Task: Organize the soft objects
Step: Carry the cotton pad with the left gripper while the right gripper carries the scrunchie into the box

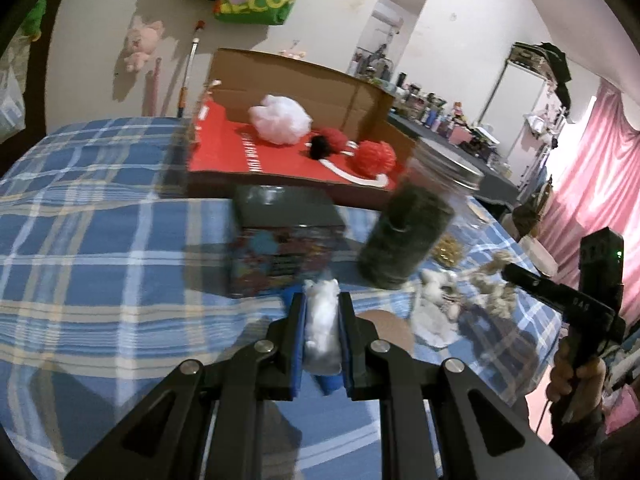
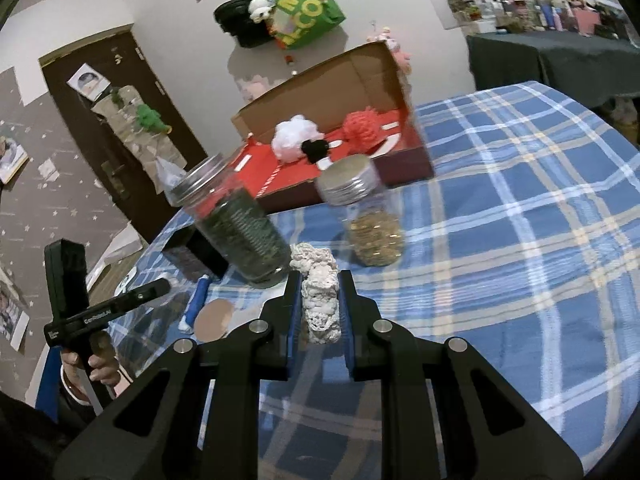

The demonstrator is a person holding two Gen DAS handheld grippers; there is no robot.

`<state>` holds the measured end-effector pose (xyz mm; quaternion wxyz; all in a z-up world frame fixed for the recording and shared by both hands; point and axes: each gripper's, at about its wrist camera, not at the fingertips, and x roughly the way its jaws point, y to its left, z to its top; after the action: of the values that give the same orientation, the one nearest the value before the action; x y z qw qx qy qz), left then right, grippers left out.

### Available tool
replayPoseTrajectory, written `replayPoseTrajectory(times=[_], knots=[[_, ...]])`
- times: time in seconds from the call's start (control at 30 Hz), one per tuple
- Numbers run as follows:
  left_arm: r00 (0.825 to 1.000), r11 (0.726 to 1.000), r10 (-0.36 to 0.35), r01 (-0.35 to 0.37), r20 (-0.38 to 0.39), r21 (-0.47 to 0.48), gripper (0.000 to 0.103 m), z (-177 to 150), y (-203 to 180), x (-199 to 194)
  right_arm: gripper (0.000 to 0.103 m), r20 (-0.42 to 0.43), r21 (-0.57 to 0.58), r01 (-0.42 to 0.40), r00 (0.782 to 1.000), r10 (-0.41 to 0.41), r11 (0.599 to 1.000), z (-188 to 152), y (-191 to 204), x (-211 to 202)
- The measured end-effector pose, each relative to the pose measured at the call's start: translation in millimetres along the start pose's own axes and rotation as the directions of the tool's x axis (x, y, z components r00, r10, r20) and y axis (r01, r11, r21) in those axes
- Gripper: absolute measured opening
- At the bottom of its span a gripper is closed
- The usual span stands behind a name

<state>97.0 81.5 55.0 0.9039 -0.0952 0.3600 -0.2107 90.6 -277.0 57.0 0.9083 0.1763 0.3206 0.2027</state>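
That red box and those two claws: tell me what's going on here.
A person is sorting soft items at a table with a blue plaid cloth, one claw in each hand. The left claw is shut on a white fluffy piece; the right claw is shut on a cream crocheted piece. Ahead, the open red cardboard box already holds a white pouf, a red pom-pom and a black one. Two lidded jars stand between the claws and the box.
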Motion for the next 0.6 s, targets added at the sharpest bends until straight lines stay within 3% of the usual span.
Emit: replayPoseTrajectory(times=[0.27,0.47,0.6], knots=[[0.994,0.994,0.108,-0.108,-0.021,-0.013,0.016,8.7,32.7,-6.5,0.017,-0.012,0.002,0.084,0.996,-0.084,0.996,14.7,-18.0,-2.8],[0.984,0.985,0.170,-0.168,-0.056,0.031,0.016,14.2,52.1,-1.0,0.017,-0.020,-0.081,0.208,0.977,-0.210,0.975,29.2,-26.1,1.1],[0.980,0.980,0.186,-0.181,-0.068,0.083,0.016,21.0,60.5,4.6,0.017,-0.026,-0.161,0.232,0.971,-0.239,0.959,42.8,-25.4,6.7]])
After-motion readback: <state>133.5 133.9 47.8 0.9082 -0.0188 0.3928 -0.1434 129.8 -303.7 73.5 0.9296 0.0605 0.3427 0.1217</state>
